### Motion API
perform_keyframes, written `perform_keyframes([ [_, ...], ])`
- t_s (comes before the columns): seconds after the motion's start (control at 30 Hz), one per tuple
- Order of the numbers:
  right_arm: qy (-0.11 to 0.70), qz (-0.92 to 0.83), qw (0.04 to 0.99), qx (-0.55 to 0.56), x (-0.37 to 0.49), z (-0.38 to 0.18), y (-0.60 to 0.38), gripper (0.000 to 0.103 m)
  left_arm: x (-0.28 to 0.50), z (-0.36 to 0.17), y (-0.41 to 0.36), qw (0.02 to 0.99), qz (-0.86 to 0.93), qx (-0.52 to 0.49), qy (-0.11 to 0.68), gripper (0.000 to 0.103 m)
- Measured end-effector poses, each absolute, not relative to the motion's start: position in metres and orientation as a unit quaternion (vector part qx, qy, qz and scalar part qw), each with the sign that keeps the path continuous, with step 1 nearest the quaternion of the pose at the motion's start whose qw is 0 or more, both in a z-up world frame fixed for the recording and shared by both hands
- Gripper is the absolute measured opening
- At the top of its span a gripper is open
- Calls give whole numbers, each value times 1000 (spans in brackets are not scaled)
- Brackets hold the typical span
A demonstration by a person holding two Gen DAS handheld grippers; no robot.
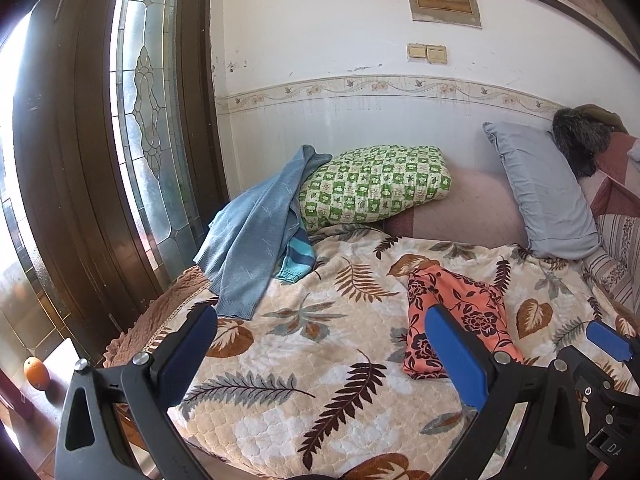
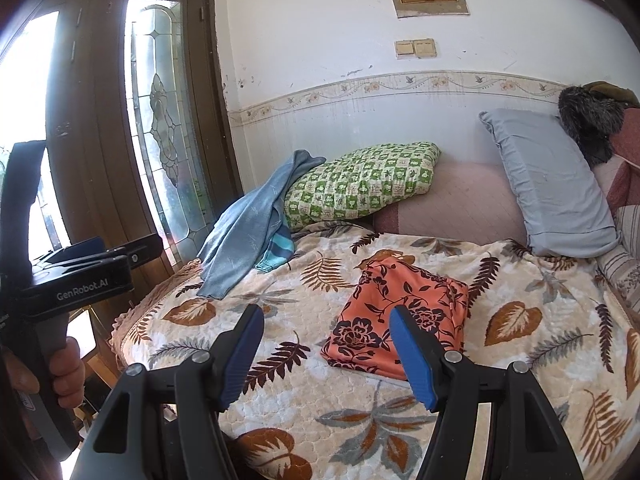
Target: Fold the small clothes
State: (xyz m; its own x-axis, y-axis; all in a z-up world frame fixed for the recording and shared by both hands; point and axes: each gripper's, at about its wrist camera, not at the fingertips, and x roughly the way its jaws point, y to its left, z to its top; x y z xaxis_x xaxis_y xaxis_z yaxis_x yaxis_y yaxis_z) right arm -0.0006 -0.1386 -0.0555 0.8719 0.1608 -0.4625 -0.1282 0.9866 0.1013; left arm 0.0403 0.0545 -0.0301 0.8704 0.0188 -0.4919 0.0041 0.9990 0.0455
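Orange floral garment (image 2: 400,316) lies folded flat mid-bed; blue knit top (image 2: 244,236) crumpled, prob. unfolded, by the pillows.

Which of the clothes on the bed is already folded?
The orange floral garment, lying as a flat neat packet; the blue sweater is draped loosely against the green pillow.

Bed cover (image 2: 532,344): fills the lower and middle frame.
Folded cloth (image 2: 400,316): on the cover, centre frame, right of middle.
Sweater (image 2: 244,236): left of centre, draped from the cover up over the checked pillow (image 2: 360,184).
Plain pillow (image 2: 552,188): right, leaning behind the cover.
Door (image 2: 132,120): left edge, beside the bed.
Wall switches (image 2: 414,49): upper centre, above the pillows.
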Motion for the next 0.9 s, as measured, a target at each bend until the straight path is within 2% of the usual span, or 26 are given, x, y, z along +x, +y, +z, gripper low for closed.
perform_keyframes([
  [0.53,245,79,966,31,3,-57,-137,69,37,-23,50,969,-31,19,246,103],
  [0.9,252,79,963,47,13,-66,-144,69,51,-33,41,961,-71,-4,268,103],
])
